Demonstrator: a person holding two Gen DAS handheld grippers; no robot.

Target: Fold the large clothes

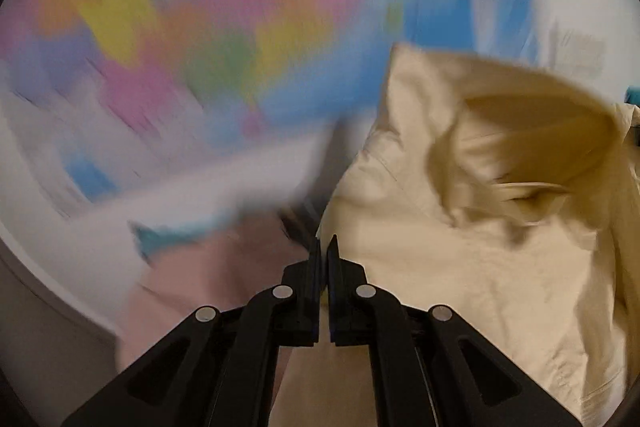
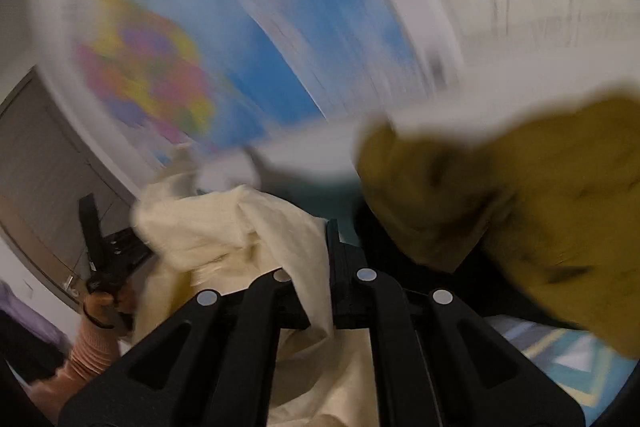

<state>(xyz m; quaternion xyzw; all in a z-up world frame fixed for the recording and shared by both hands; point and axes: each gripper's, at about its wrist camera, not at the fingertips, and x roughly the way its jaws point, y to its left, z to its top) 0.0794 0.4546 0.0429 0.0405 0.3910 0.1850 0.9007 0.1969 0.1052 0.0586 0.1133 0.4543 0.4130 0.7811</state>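
Note:
A large cream garment (image 1: 460, 247) hangs in the air and fills the right half of the left wrist view. My left gripper (image 1: 324, 247) is shut, with the garment's left edge running into its tips. In the right wrist view the same cream garment (image 2: 240, 227) drapes over one finger and passes between the jaws of my right gripper (image 2: 322, 239), which is shut on it. The left gripper (image 2: 96, 247) shows at the far left, held by a hand (image 2: 104, 303) in a pink sleeve, and the cloth reaches its tip.
A blurred mustard-coloured cloth (image 2: 540, 211) bulks at the right, close to my right gripper. A colourful wall map (image 1: 200, 27) fills the background. Pinkish fabric (image 1: 200, 267) lies below it. A grey door (image 2: 44, 155) is at the left and a patterned mat (image 2: 560, 355) at the lower right.

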